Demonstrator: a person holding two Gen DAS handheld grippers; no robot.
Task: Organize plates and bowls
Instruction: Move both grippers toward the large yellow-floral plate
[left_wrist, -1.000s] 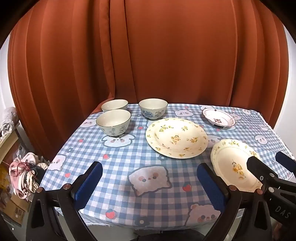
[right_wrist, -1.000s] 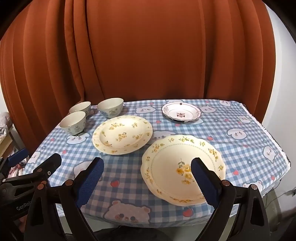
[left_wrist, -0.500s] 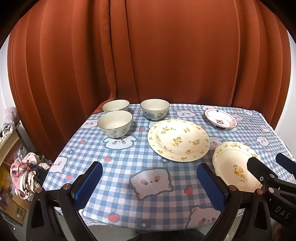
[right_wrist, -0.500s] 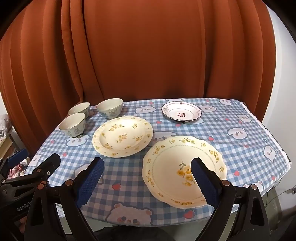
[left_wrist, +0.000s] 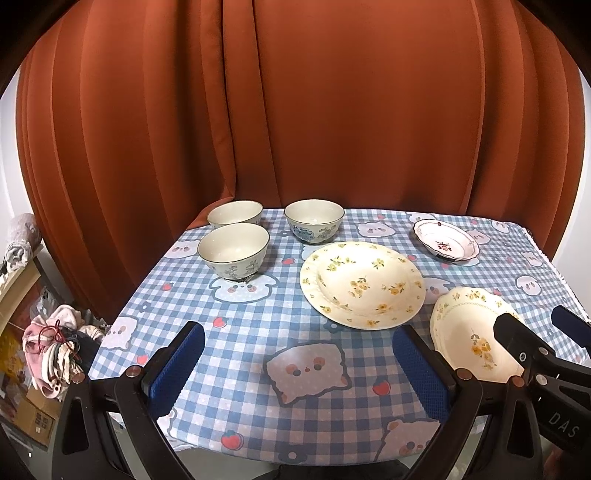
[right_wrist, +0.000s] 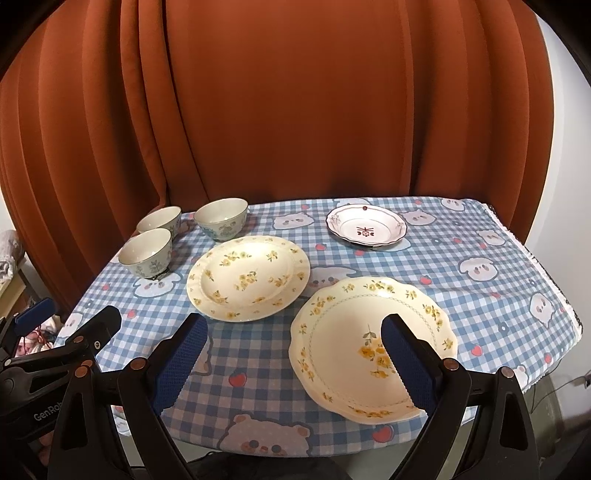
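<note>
Both tongs nearer; left view adds laundry (left_wrist: 55, 347).

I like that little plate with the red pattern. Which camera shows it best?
The right wrist view: the small red-patterned plate sits nearer the middle, its whole rim visible. The left wrist view shows it off to the right, more foreshortened.

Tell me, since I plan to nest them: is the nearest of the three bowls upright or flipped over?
Upright. The nearest bowl shows its open rim and bare pale inside facing up, and it sits on its foot on the checked tablecloth.
</note>
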